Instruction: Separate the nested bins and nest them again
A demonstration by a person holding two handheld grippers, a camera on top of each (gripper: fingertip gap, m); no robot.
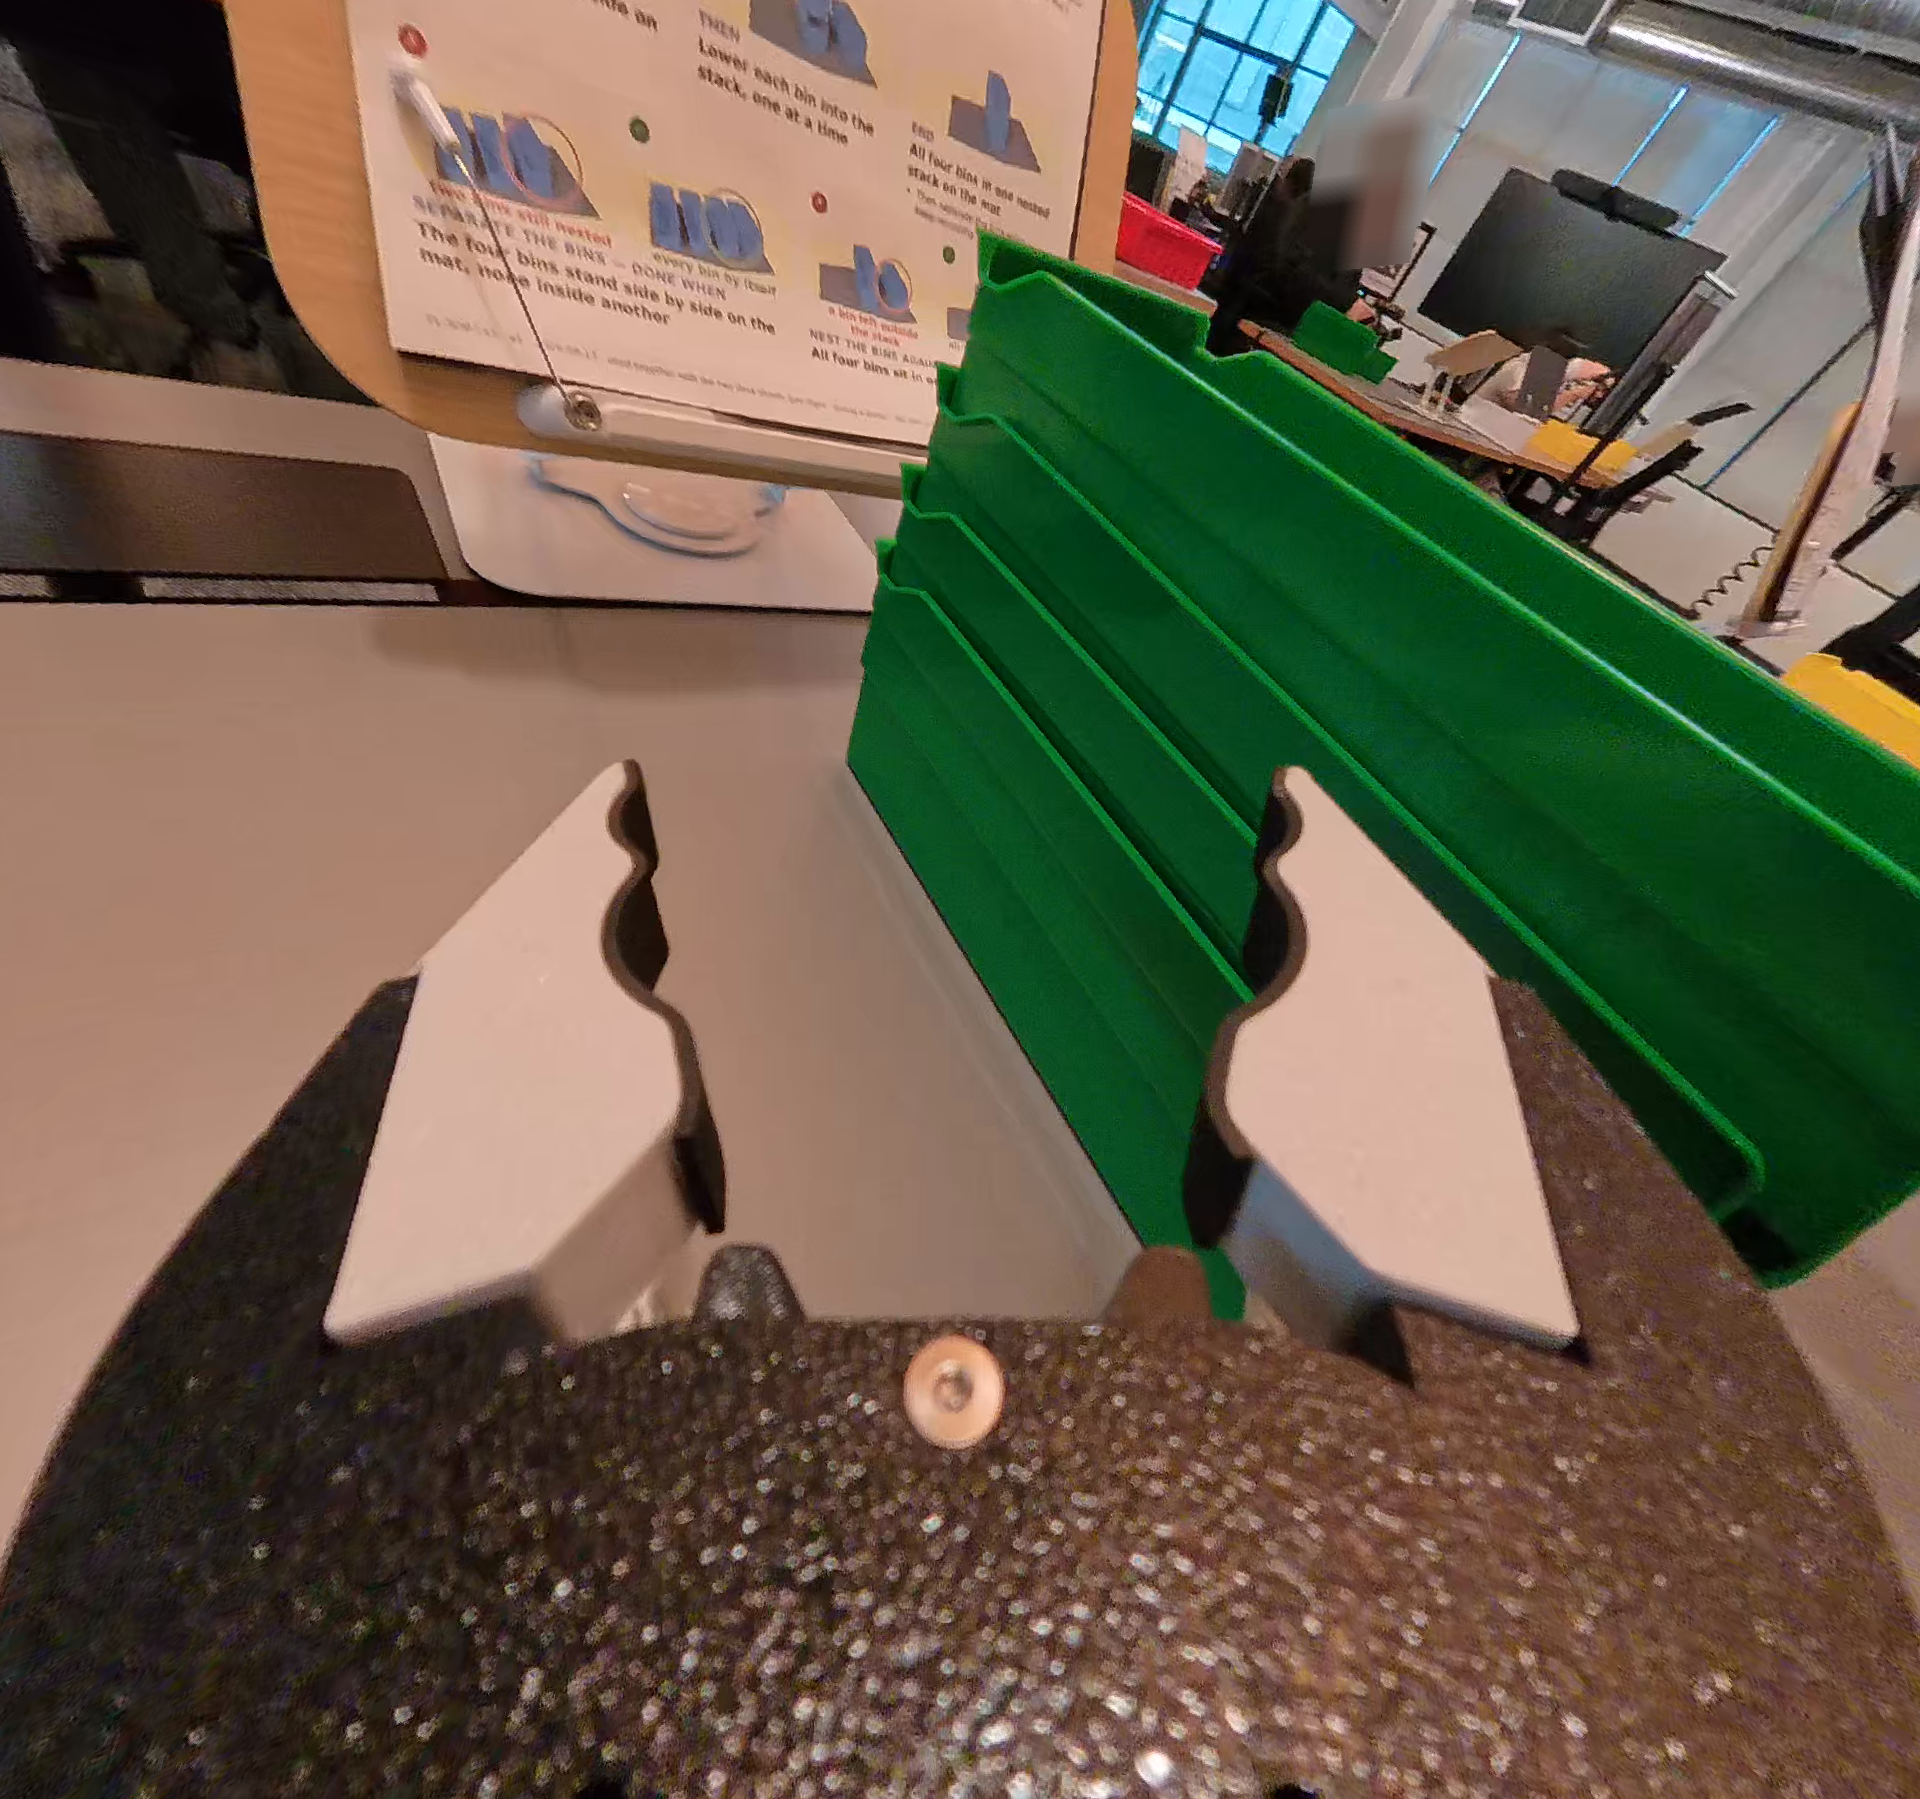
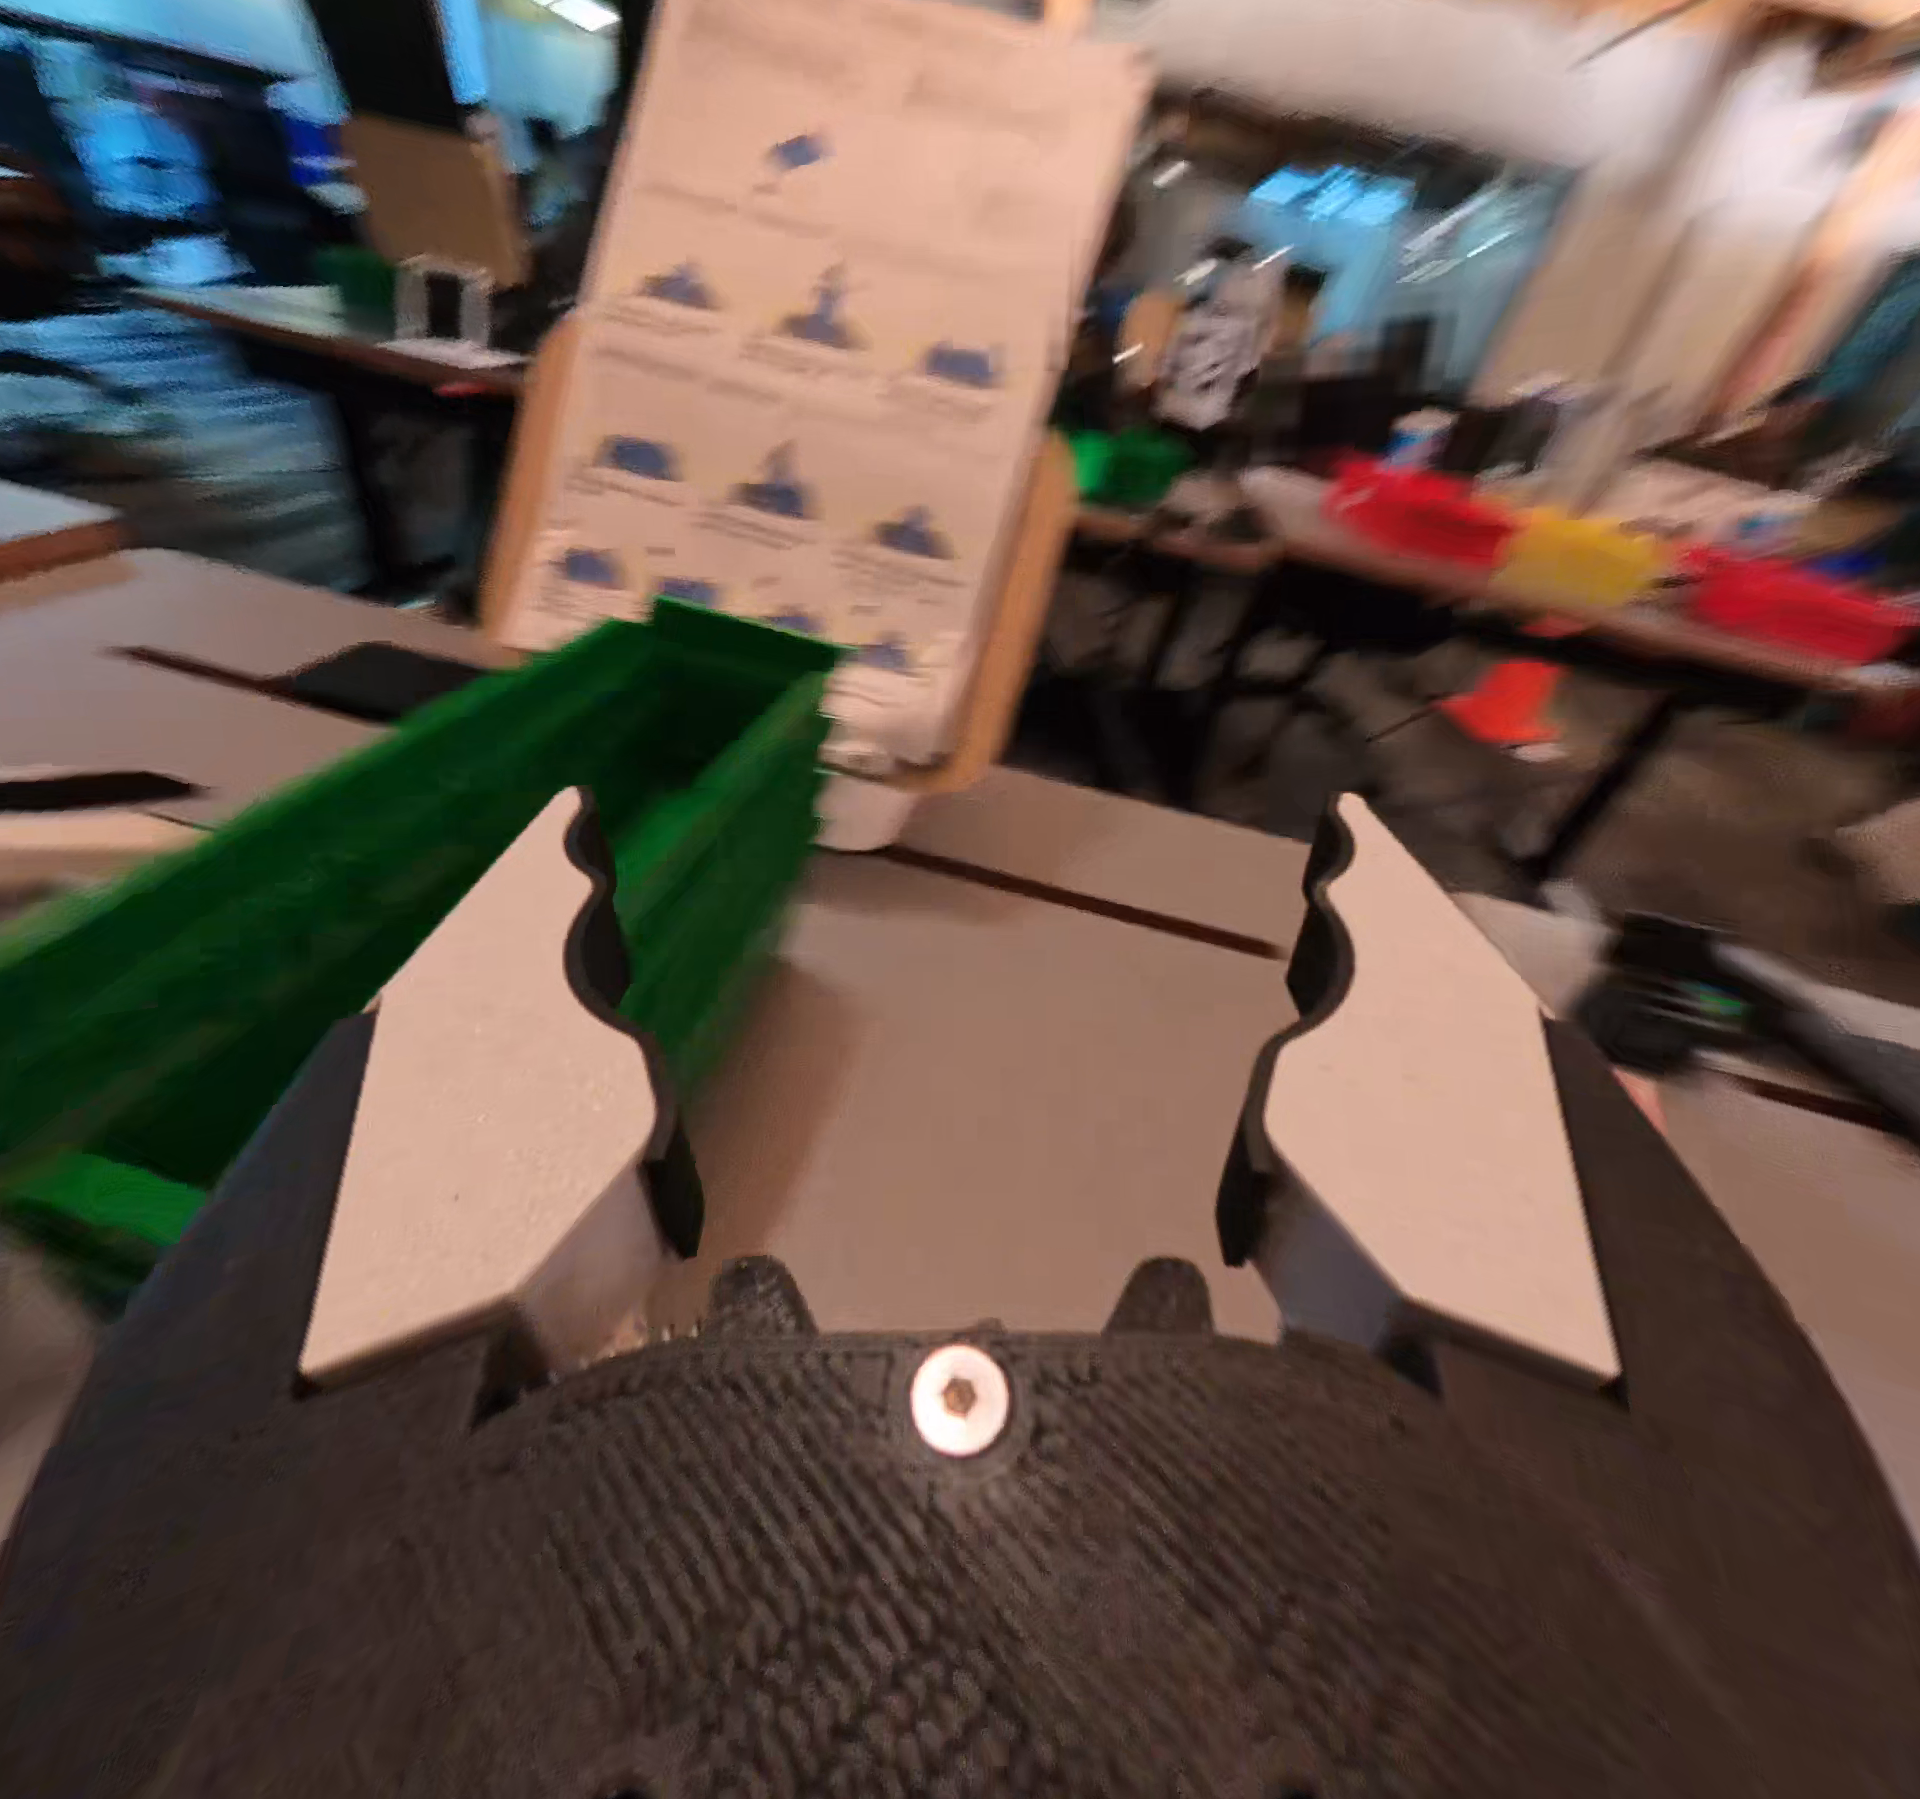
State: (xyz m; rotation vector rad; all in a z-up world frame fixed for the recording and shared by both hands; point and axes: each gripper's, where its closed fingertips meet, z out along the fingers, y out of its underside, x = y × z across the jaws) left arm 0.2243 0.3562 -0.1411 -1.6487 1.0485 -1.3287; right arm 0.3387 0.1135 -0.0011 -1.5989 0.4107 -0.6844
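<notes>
A stack of several long green bins stands nested on the grey table, its stepped rims running from near right to far centre. My left gripper is open and empty, low beside the stack's left wall; its right finger overlaps that wall. In the blurred right wrist view the same green bins lie to the left. My right gripper is open and empty above the table, to the right of the stack, with its left finger in front of the bins' side.
An instruction sheet on a wooden board stands at the table's far edge, just behind the stack, and shows in the right wrist view. Other tables with red and yellow bins and a person lie beyond.
</notes>
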